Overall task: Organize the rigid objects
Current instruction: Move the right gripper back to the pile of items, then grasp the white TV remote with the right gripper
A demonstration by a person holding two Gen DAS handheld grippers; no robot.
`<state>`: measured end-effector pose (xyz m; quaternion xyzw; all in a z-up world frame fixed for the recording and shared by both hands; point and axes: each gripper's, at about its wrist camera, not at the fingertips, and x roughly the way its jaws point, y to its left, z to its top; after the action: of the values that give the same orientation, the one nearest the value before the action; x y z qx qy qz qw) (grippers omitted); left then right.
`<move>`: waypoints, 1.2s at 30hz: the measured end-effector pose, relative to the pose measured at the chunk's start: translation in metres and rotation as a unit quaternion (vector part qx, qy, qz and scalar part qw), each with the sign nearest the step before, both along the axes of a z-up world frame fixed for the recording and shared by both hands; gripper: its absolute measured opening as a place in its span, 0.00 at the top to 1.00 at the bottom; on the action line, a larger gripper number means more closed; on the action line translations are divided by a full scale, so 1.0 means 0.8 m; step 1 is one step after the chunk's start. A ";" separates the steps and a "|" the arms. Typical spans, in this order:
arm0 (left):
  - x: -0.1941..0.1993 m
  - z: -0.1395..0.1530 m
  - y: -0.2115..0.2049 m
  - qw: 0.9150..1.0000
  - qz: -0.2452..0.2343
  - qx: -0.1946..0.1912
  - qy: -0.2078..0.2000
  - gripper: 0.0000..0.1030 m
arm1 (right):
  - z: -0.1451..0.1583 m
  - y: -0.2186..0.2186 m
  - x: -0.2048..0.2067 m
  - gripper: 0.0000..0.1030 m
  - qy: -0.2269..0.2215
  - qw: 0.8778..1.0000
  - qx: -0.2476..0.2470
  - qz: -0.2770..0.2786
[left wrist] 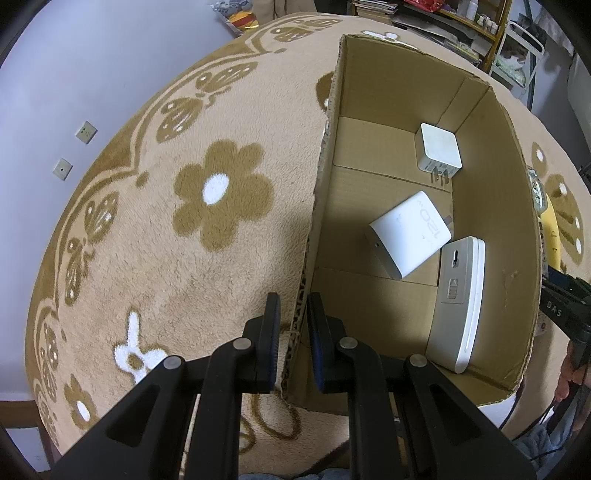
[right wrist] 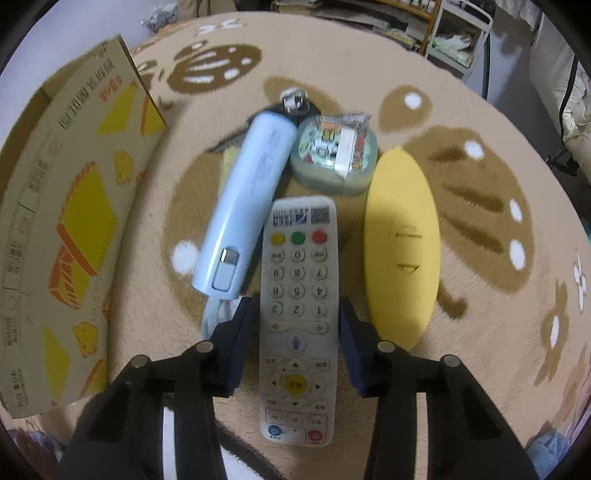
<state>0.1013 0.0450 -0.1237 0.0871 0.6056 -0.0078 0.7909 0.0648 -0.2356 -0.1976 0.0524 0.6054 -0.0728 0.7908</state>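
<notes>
My left gripper (left wrist: 294, 312) is shut on the left wall of an open cardboard box (left wrist: 517, 229), one finger outside and one inside. The box holds a white cube charger (left wrist: 439, 151), a flat white charger (left wrist: 410, 232) and a white-and-grey device (left wrist: 460, 302). In the right wrist view, a white remote control (right wrist: 297, 295) lies on the flowered cloth. My right gripper (right wrist: 295, 314) points down over it, and its blue pads (right wrist: 240, 332) rest against the remote's two long sides. The same box (right wrist: 66, 221) stands at the left.
Close around the remote lie a light blue device (right wrist: 247, 206) with a cable, a yellow oval object (right wrist: 402, 243) and a pale green case (right wrist: 334, 162) with a packet on top. A small metal part (right wrist: 293, 101) lies behind them. Shelves (left wrist: 461, 22) stand beyond the round table.
</notes>
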 end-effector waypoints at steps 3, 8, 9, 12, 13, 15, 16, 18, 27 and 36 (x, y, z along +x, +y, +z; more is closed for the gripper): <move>0.000 0.000 0.001 1.000 0.002 -0.004 0.001 0.86 | -0.006 -0.001 0.001 0.54 -0.001 1.000 0.001 -0.007; -0.001 0.000 0.000 1.000 0.000 0.000 0.001 0.86 | -0.009 0.002 0.003 0.54 -0.003 1.000 -0.006 -0.010; -0.001 0.000 0.000 1.000 0.000 -0.001 0.001 0.86 | -0.008 0.002 0.002 0.54 -0.005 1.000 -0.006 -0.010; 0.000 0.000 0.001 1.000 0.002 -0.005 0.002 0.86 | -0.009 0.001 0.003 0.54 -0.006 1.000 -0.002 -0.014; 0.000 0.000 0.002 1.000 0.003 -0.006 0.002 0.86 | -0.009 -0.001 0.003 0.56 -0.006 1.000 -0.002 -0.016; 0.000 0.000 0.002 1.000 0.004 -0.007 0.002 0.86 | -0.008 -0.004 0.005 0.57 -0.009 1.000 -0.004 -0.017; 0.000 0.000 0.002 1.000 0.003 -0.007 0.002 0.86 | -0.007 -0.005 0.005 0.57 -0.008 1.000 -0.004 -0.016; -0.001 -0.001 0.001 1.000 0.002 -0.007 0.002 0.88 | -0.005 -0.006 0.003 0.57 -0.009 1.000 -0.007 -0.014; 0.000 0.000 0.002 1.000 0.004 -0.009 0.003 0.87 | 0.020 0.010 -0.001 0.58 -0.012 0.999 -0.034 -0.008; -0.001 0.000 0.003 1.000 0.008 -0.014 0.004 0.86 | 0.065 0.005 -0.010 0.57 -0.065 0.997 -0.015 -0.024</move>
<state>0.1006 0.0471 -0.1237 0.0710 0.6092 -0.0106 0.7897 0.0571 -0.2313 -0.1458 0.0591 0.5500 -0.0973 0.8274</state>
